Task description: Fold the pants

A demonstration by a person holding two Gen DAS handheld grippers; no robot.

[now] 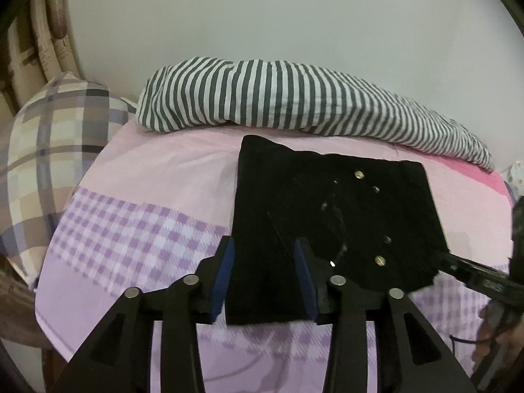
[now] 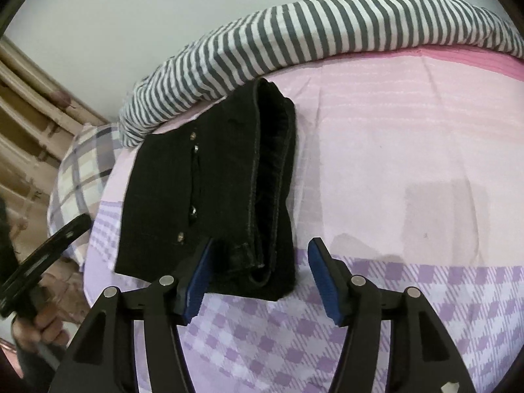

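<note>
Though the bed with its pink and lilac checked sheet (image 1: 137, 229) fills most of both views, the work sits in a small patch of it near the far side. Along that far edge lies a long grey-and-white striped cloth roll (image 1: 288, 104), and a beige plaid pillow (image 1: 49, 163) rests at the bed's left end. Just in front of the striped roll lies the black denim pants (image 1: 327, 216), already folded into a compact, thick rectangle with metal rivets showing on top; the layered fold edge is plain in the right wrist view (image 2: 268, 180).

Both tools stand just beyond the bundle's near edge, pointing down and forward at it. The left gripper (image 1: 267, 278) has its blue-padded jaws parted with the near left corner of the pants seen between them, the pads not pressing on the cloth. The right gripper (image 2: 258, 281) is likewise released, its jaws wide and framing the near right corner, where the stacked fold ends.

By my reading the bundle's long axis runs away from the person toward the striped roll, and each hand is about equally close to its own corner. The folding looks essentially finished.
</note>
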